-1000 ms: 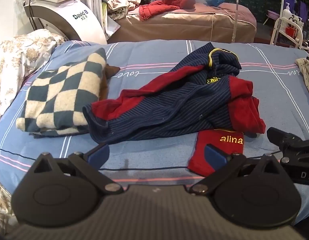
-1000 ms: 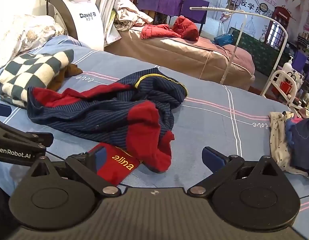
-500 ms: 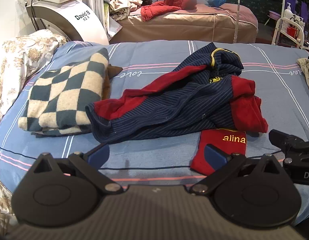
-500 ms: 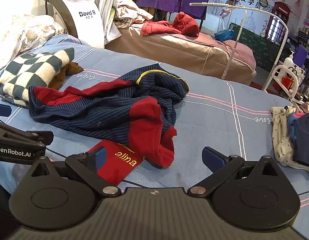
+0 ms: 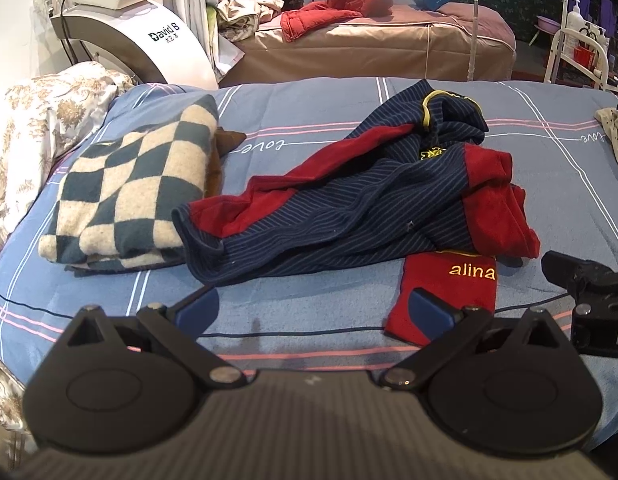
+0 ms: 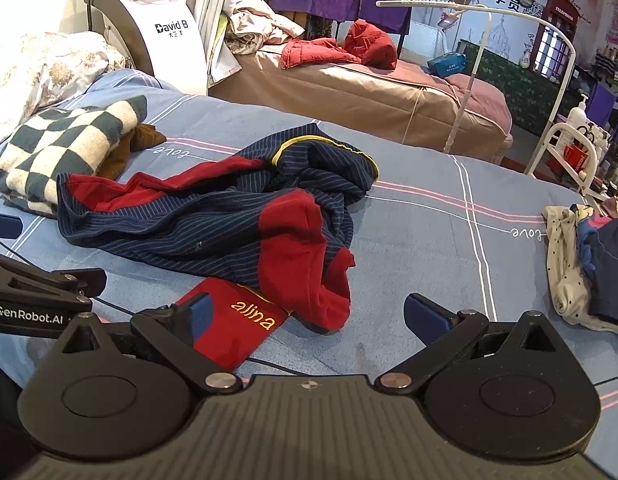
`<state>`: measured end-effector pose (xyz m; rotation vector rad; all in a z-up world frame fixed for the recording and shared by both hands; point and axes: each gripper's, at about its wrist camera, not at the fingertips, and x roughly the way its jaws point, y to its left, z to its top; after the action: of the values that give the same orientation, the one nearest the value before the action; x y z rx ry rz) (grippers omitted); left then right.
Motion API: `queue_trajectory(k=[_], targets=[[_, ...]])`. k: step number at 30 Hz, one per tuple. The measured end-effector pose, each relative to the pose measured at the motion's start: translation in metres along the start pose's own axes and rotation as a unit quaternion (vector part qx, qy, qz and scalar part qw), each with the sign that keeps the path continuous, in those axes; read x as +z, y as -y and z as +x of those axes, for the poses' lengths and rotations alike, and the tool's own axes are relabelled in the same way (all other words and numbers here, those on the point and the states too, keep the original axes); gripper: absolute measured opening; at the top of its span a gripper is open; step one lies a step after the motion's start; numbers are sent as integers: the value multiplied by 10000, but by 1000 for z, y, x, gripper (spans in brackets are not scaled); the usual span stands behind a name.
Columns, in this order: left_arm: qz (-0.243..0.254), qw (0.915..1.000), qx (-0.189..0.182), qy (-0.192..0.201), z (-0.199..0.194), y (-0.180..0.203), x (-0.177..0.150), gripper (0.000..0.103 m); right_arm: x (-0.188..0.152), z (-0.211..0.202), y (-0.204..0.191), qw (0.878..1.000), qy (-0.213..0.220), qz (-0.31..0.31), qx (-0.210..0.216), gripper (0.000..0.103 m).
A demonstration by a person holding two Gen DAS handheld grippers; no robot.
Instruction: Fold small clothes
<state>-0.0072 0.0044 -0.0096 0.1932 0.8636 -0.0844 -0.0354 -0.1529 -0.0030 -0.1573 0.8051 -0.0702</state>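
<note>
The left gripper [image 5: 315, 306] hangs low over the near edge of the bed [image 5: 309, 120] with its jaws spread wide and nothing between them. The right gripper [image 6: 305, 312] sits just beside it, likewise wide and empty; its left finger [image 6: 197, 314] overlaps a red piece [image 6: 233, 324] stitched "alina", though whether it touches the cloth I cannot tell.

That red piece pokes out from under the jersey [image 5: 349, 208], a navy pinstriped top with red panels that lies crumpled across the middle of the bed, collar away from the grippers and one red sleeve bunched on the right.

The step in hand looks like the first grasp, before any fold is made. To do it well, each gripper should probably take one layer only at the near hem or at the shoulders, well apart from each other, then lift and shake the jersey flat (pinching the bunched sleeve would likely drag the whole heap).

As for room: open sheet lies to the right of the jersey and in front of it, enough to spread it. A checked blanket [image 5: 129, 184] presses against its left end, and a small pile [image 6: 585, 264] of clothes sits at the far right edge, so spreading rightward seems the safer choice.
</note>
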Motion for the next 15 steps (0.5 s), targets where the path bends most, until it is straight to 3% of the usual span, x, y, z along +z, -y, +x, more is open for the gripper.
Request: queue_trajectory(k=[15], targets=[[-73,9999,-69,19,2,-4,-3,103,-1,2,2,10000,-35,68,35,103]])
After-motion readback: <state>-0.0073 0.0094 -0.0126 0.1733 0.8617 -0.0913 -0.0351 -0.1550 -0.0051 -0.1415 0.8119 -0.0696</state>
